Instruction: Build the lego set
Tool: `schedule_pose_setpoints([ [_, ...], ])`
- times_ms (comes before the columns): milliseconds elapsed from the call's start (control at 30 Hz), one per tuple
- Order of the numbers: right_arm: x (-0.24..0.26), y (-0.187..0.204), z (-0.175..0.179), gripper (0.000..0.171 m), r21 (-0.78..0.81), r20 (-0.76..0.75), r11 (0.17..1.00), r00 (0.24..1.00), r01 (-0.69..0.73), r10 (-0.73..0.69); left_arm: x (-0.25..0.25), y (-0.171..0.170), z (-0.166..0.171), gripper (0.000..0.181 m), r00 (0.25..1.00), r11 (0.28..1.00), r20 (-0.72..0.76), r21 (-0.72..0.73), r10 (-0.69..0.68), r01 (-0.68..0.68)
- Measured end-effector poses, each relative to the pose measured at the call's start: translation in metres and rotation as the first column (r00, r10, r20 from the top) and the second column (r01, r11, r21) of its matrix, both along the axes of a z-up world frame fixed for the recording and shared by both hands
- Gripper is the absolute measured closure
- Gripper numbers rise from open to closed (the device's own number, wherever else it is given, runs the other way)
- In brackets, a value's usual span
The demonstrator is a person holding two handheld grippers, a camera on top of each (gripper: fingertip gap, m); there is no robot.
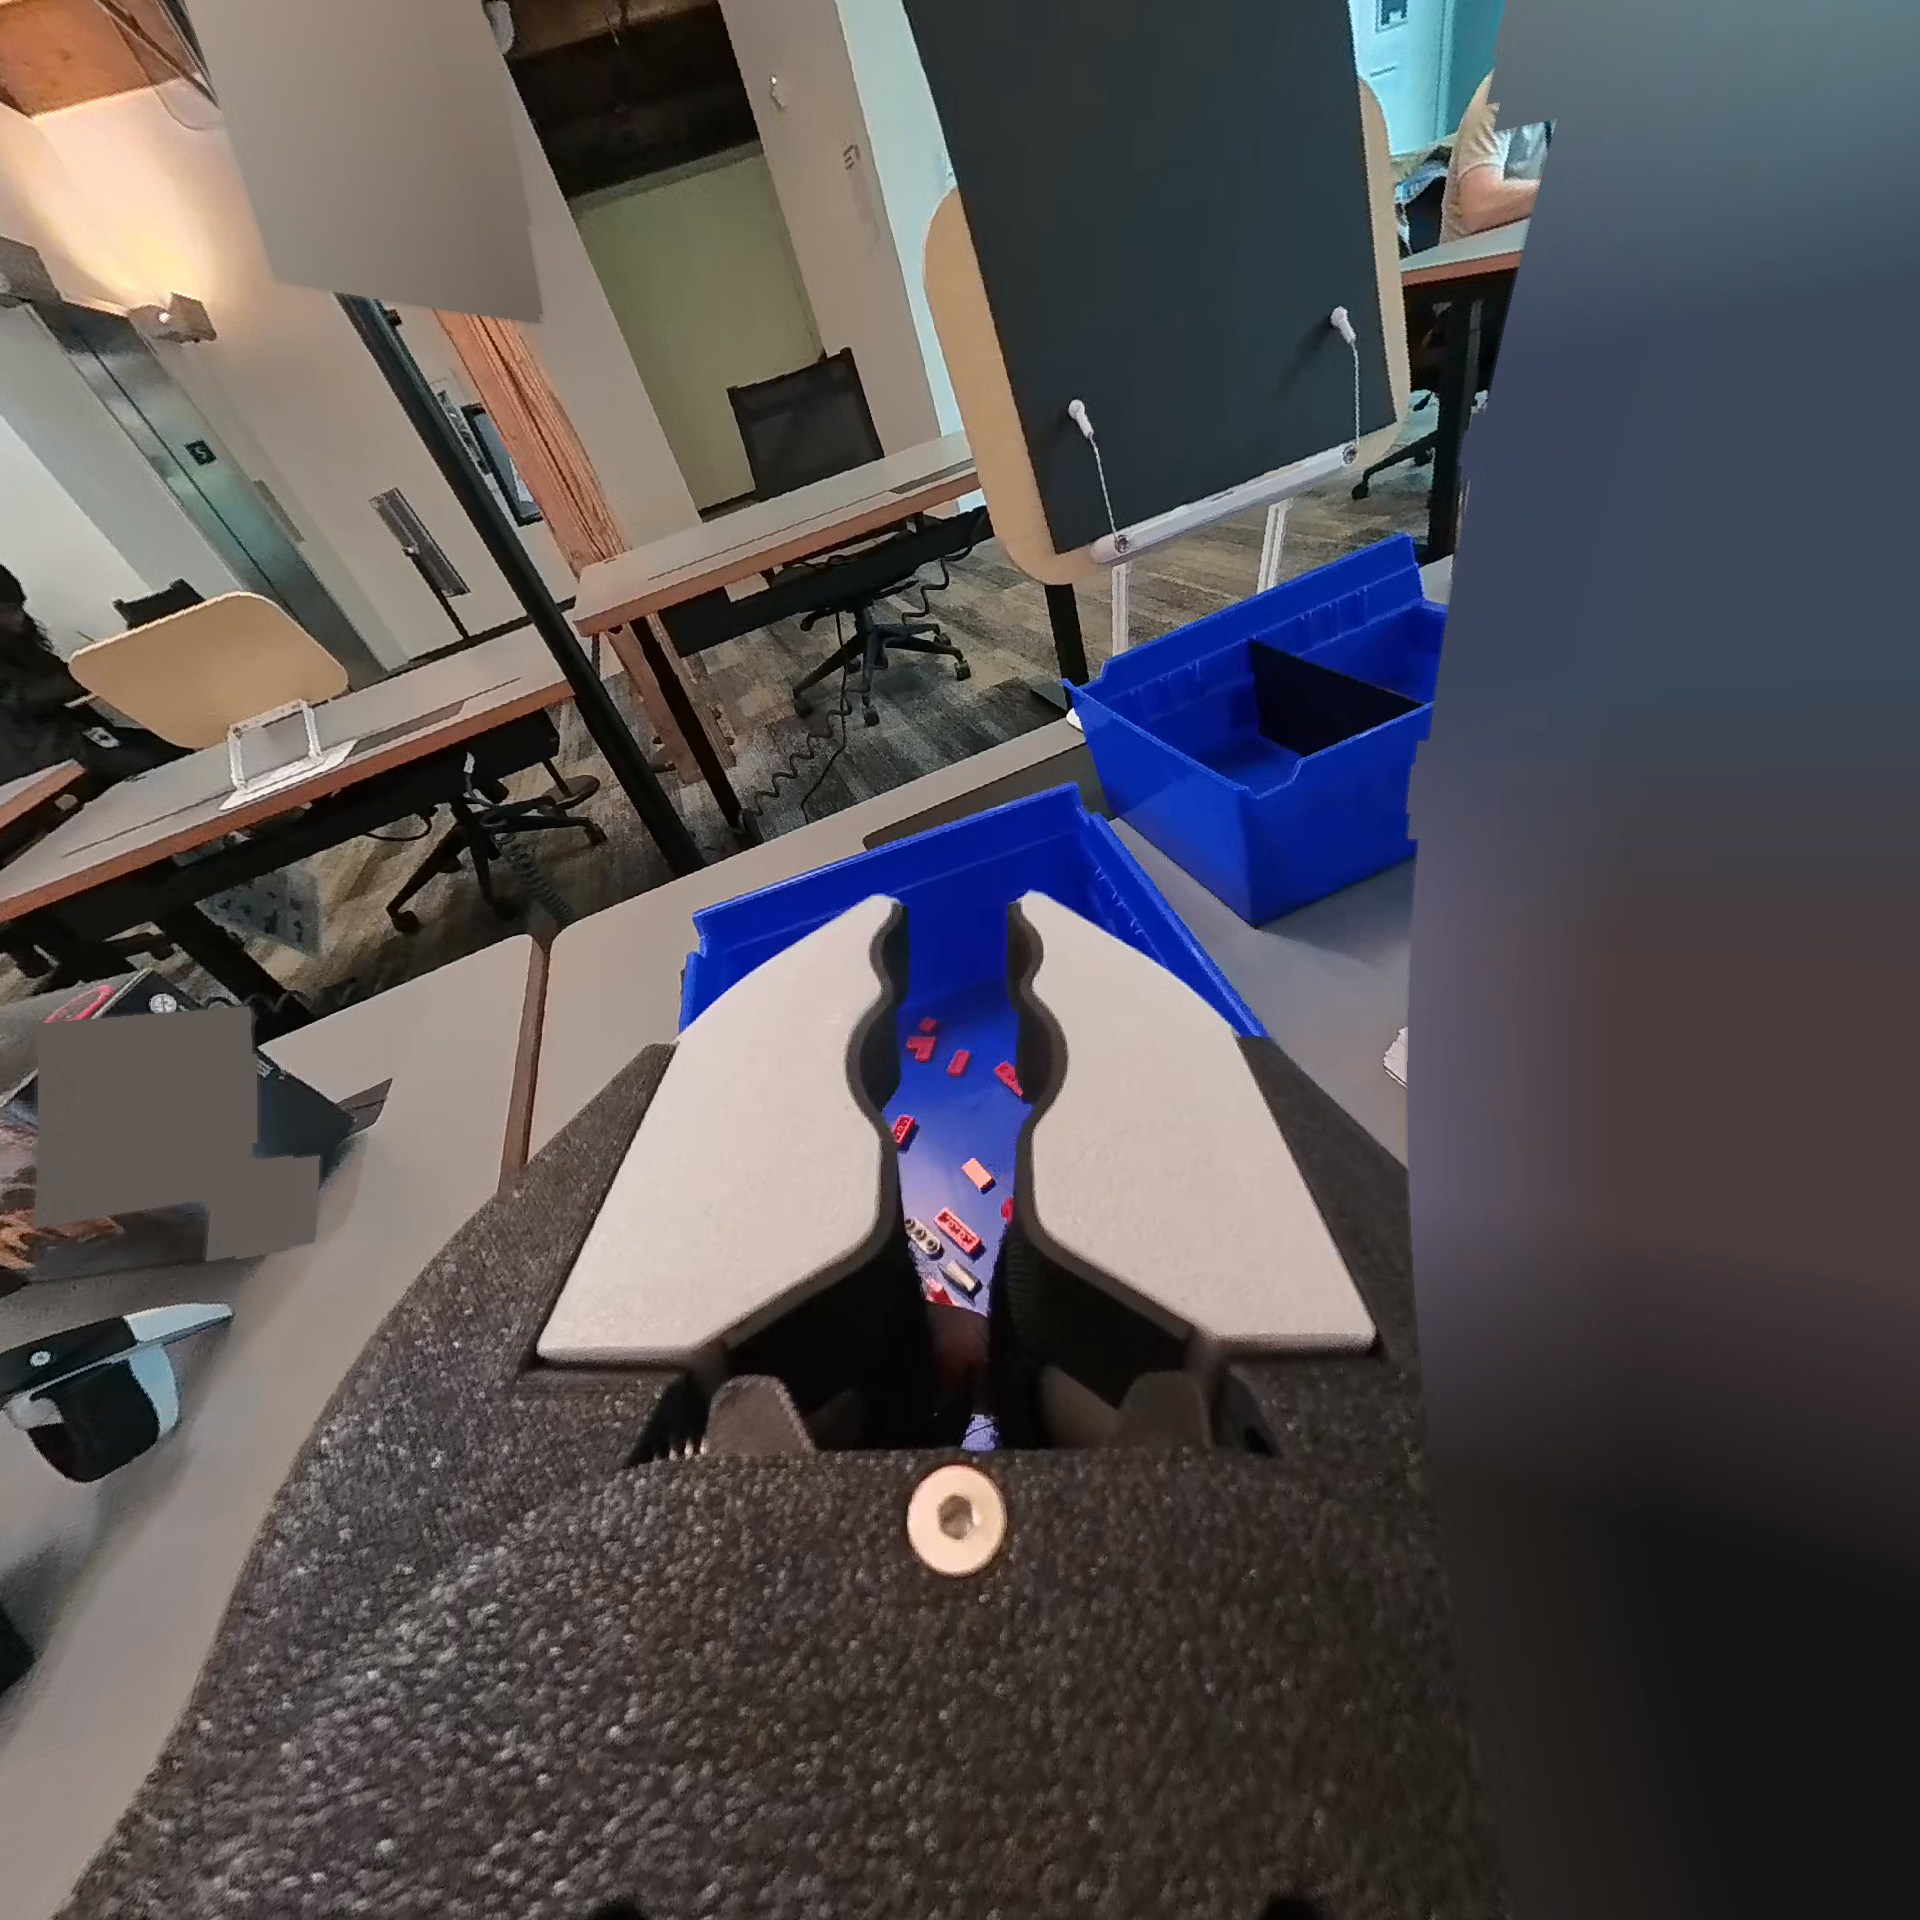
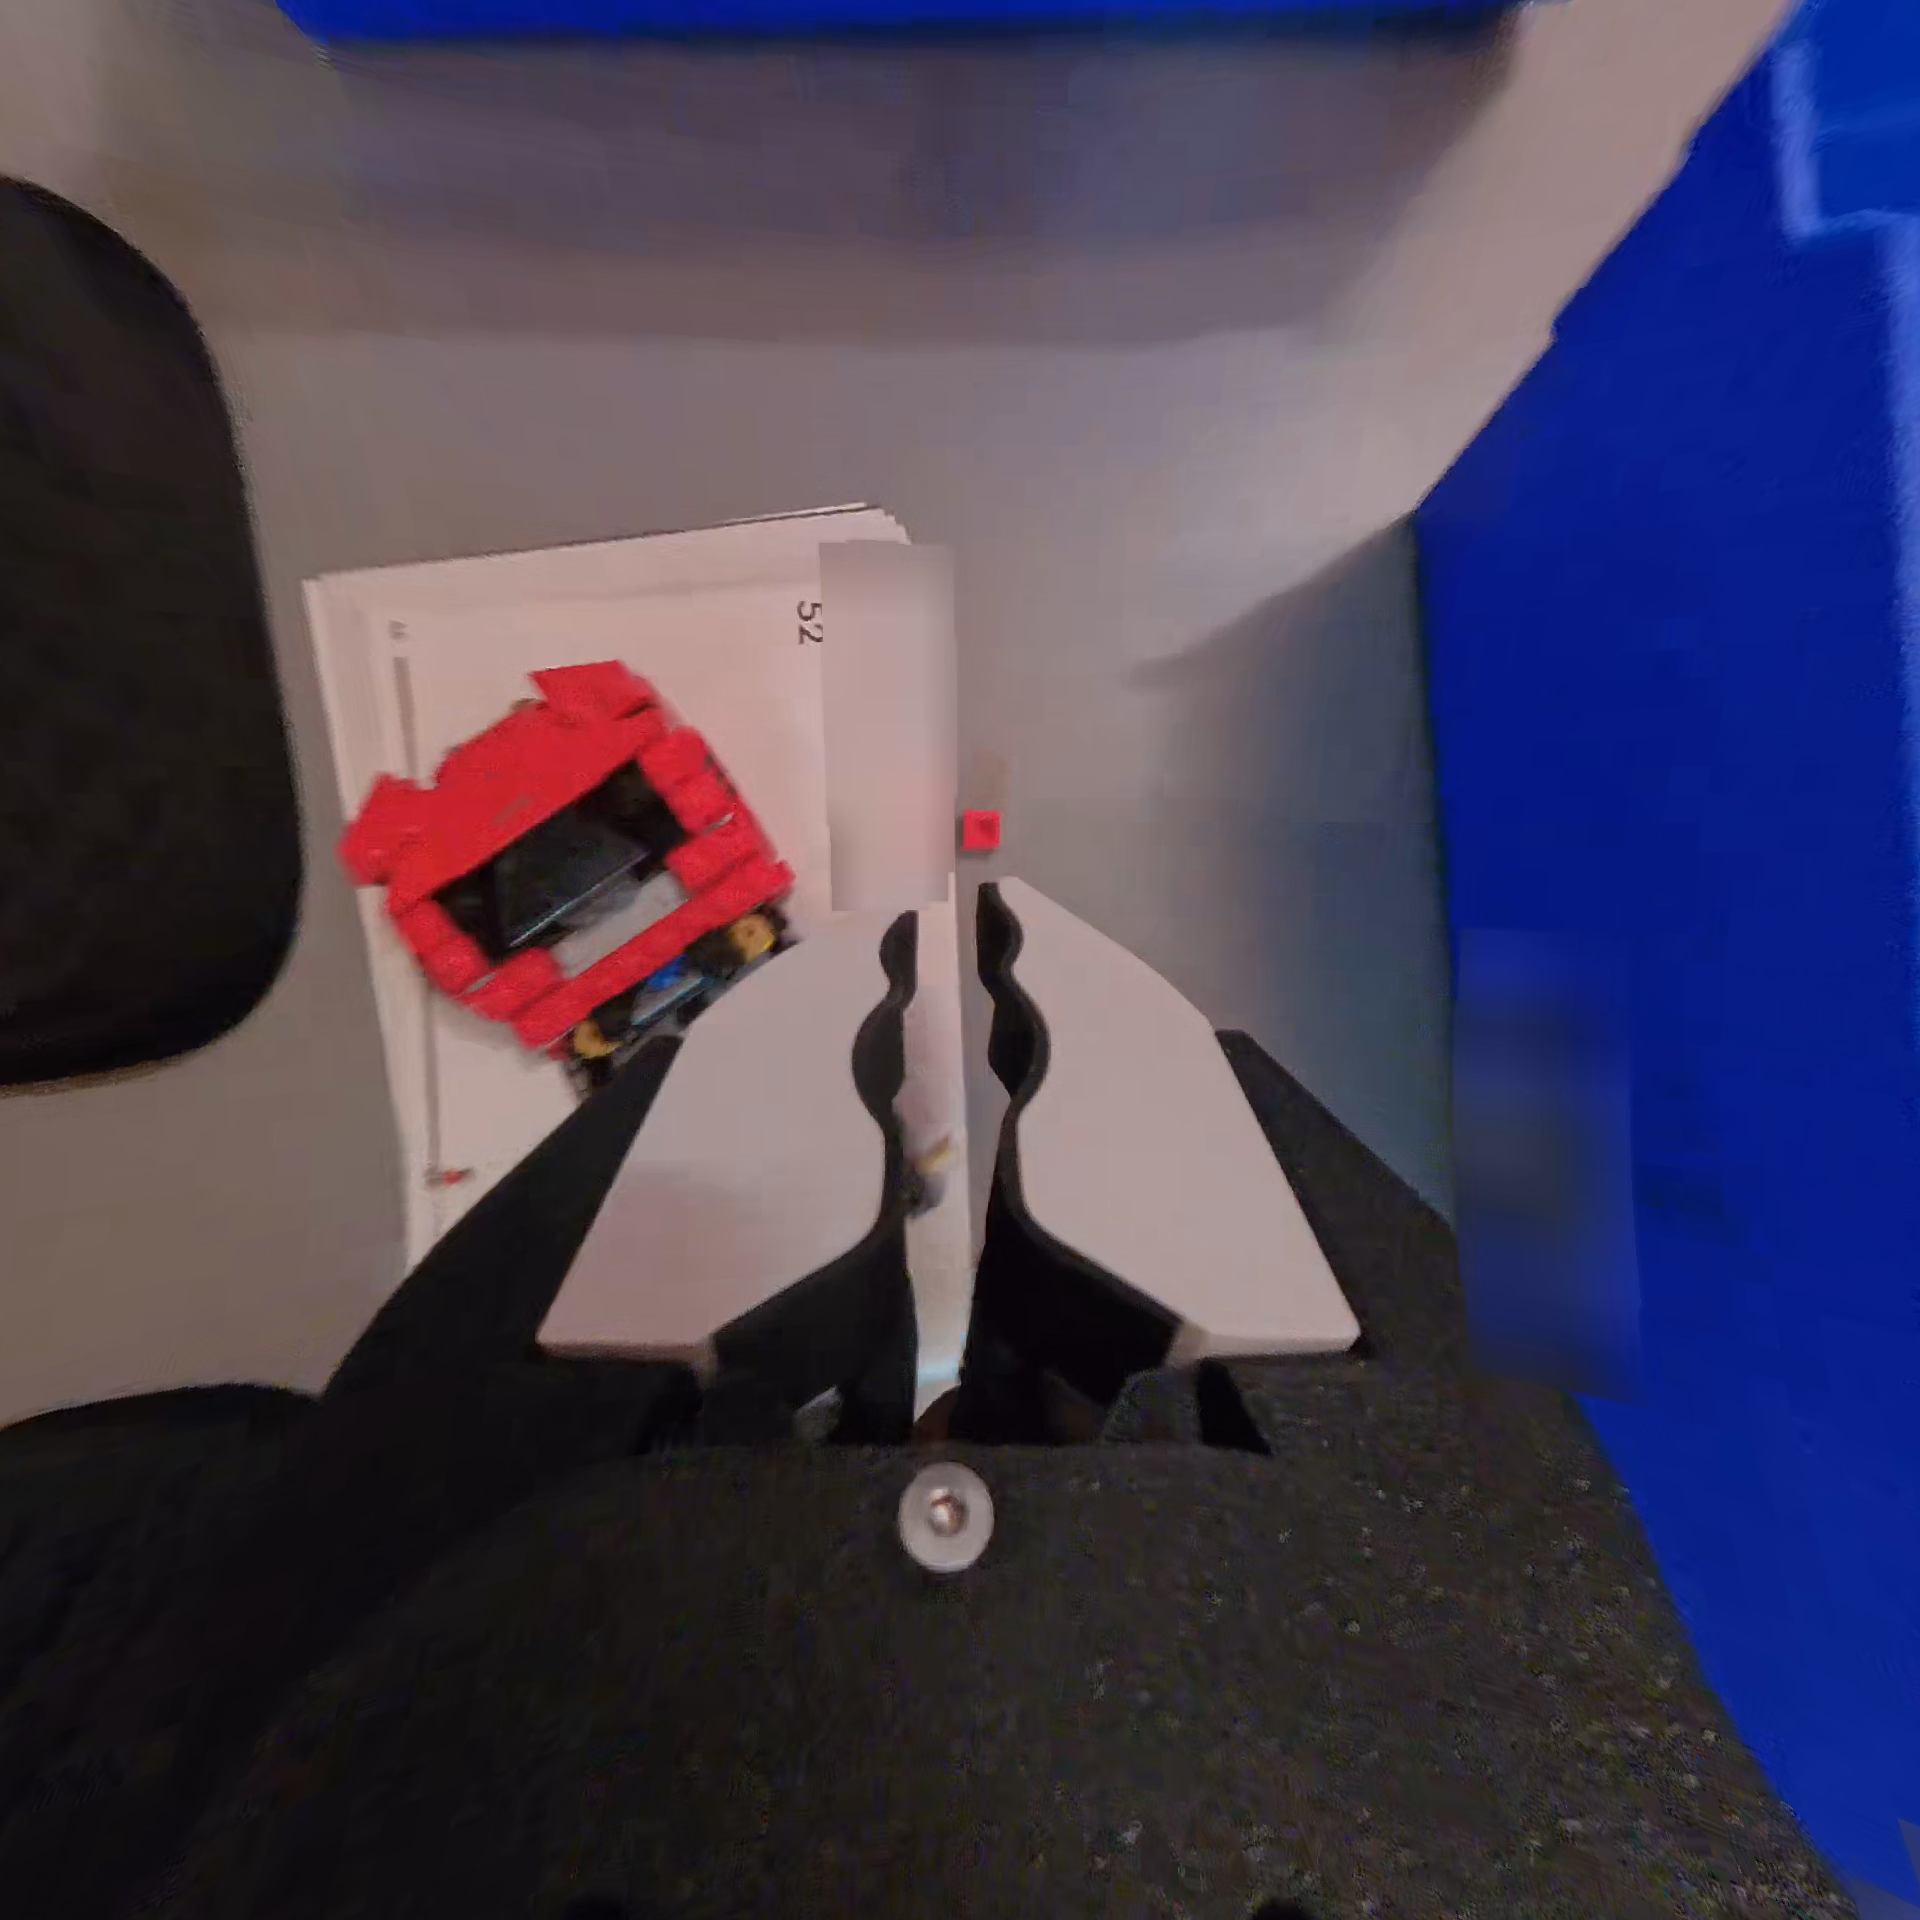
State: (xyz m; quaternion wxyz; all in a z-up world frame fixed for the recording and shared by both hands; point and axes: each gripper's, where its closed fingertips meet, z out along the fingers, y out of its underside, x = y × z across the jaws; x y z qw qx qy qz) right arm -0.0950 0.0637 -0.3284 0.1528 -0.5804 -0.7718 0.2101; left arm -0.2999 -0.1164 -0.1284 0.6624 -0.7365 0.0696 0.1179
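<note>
Both hand-held grippers (image 1: 956,914) (image 2: 948,899) stand slightly apart, holding nothing.

**Right wrist view: gripper over booklet edge, model alongside**

The right gripper (image 2: 948,902) hangs above a grey table (image 2: 644,416), fingers slightly parted, nothing between them. Beneath lies a white instruction booklet (image 2: 582,613), open. On its left part rests a partly built red Lego model (image 2: 561,852), tilted, with a dark interior and yellow and blue parts at its lower edge. A single small red brick (image 2: 981,828) sits just beyond the fingertips, at the booklet's right edge. A blue bin (image 2: 1683,727) fills the right side. Picture blurred.
</note>
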Motion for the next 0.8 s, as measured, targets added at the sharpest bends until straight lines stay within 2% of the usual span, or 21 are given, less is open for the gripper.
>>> schedule_pose_setpoints([
  [167, -0.014, 0.002, -0.025, 0.16, 0.045, 0.091, 0.998, 0.995, -0.048, 0.044, 0.0, 0.0, 0.0, 0.165, 1.0, 1.0, 0.004, 0.007, -0.012, 0.012],
  [400, -0.02, 0.003, -0.038, 0.163, 0.036, 0.09, 0.999, 0.996, -0.022, 0.019, 0.01, 0.014, -0.006, 0.164, 0.998, 0.997, -0.001, -0.02, -0.07, 0.07],
  [500, -0.021, 0.002, -0.037, 0.163, -0.024, 0.071, 1.0, 0.997, -0.012, 0.014, 0.024, 0.024, -0.007, 0.164, 0.992, 0.992, -0.024, -0.034, -0.124, 0.123],
  [567, -0.033, -0.011, -0.015, 0.163, -0.218, -0.064, 0.976, 0.998, 0.013, -0.027, 0.038, 0.031, -0.008, 0.163, 0.982, 0.983, -0.055, -0.049, -0.179, 0.176],
  [600, -0.043, -0.023, 0.012, 0.163, -0.383, -0.171, 0.924, 0.982, 0.012, -0.084, 0.048, 0.035, -0.008, 0.161, 0.972, 0.975, -0.092, -0.051, -0.218, 0.214],
  [633, -0.05, -0.034, 0.048, 0.163, -0.565, -0.283, 0.824, 0.945, -0.029, -0.162, 0.06, 0.04, -0.006, 0.161, 0.954, 0.965, -0.147, -0.042, -0.262, 0.259],
  [667, -0.053, -0.045, 0.092, 0.163, -0.733, -0.378, 0.668, 0.891, -0.123, -0.251, 0.073, 0.045, -0.002, 0.16, 0.928, 0.951, -0.214, -0.017, -0.306, 0.309],
  [700, -0.049, -0.053, 0.135, 0.163, -0.846, -0.436, 0.47, 0.835, -0.252, -0.336, 0.089, 0.05, 0.003, 0.159, 0.895, 0.931, -0.281, 0.017, -0.345, 0.364],
  [733, -0.041, -0.057, 0.169, 0.163, -0.891, -0.448, 0.27, 0.799, -0.365, -0.4, 0.107, 0.054, 0.008, 0.158, 0.861, 0.907, -0.34, 0.048, -0.379, 0.418],
  [767, -0.034, -0.062, 0.19, 0.164, -0.897, -0.434, 0.12, 0.791, -0.426, -0.431, 0.124, 0.058, 0.013, 0.157, 0.828, 0.88, -0.388, 0.079, -0.405, 0.468],
  [800, -0.029, -0.07, 0.199, 0.164, -0.891, -0.424, 0.041, 0.797, -0.453, -0.431, 0.141, 0.062, 0.019, 0.157, 0.799, 0.852, -0.431, 0.117, -0.419, 0.51],
])
